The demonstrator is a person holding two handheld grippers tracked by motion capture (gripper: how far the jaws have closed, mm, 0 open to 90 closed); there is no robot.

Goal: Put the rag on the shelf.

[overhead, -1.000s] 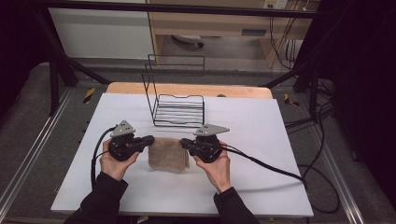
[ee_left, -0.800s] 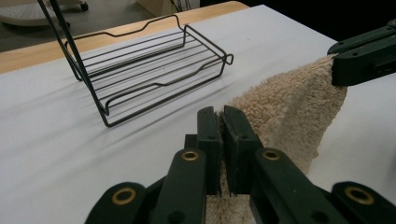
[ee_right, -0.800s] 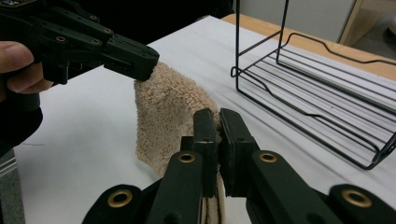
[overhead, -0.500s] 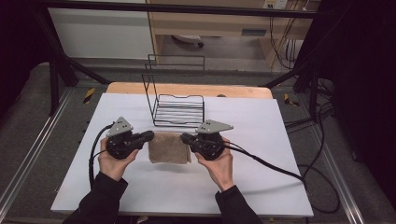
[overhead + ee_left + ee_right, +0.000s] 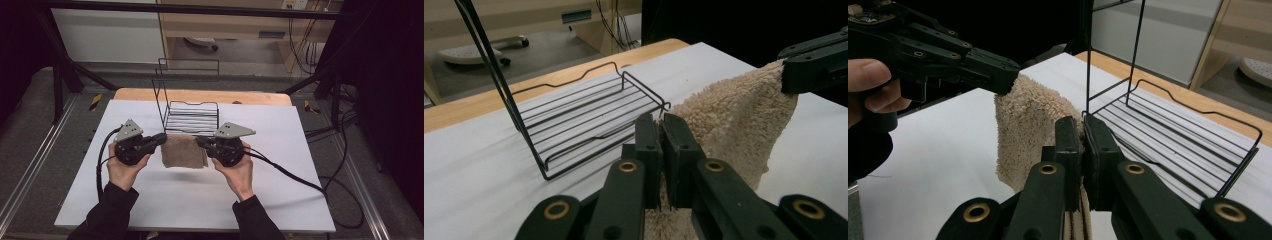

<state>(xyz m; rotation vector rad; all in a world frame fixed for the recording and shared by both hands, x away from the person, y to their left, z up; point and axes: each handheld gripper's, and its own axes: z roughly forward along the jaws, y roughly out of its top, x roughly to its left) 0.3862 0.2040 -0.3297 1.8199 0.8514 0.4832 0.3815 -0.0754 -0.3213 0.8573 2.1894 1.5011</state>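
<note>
We find the left gripper (image 5: 161, 139) and right gripper (image 5: 201, 141) each clamped on an upper corner of the beige towel (image 5: 183, 151), holding it spread at six o'clock of the wire rack (image 5: 191, 116), seemingly for placing there.

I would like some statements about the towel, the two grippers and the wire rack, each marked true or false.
1. The left gripper is shut on one corner of the beige towel. True.
2. The right gripper is open and holds nothing. False: it is shut on the towel's other upper corner.
3. The towel lies inside the black wire rack. False: it hangs between the two grippers, in front of the rack.
4. The rack stands on the white table with its tall wire back upright. True.
5. The towel is dark blue. False: it is beige.
</note>
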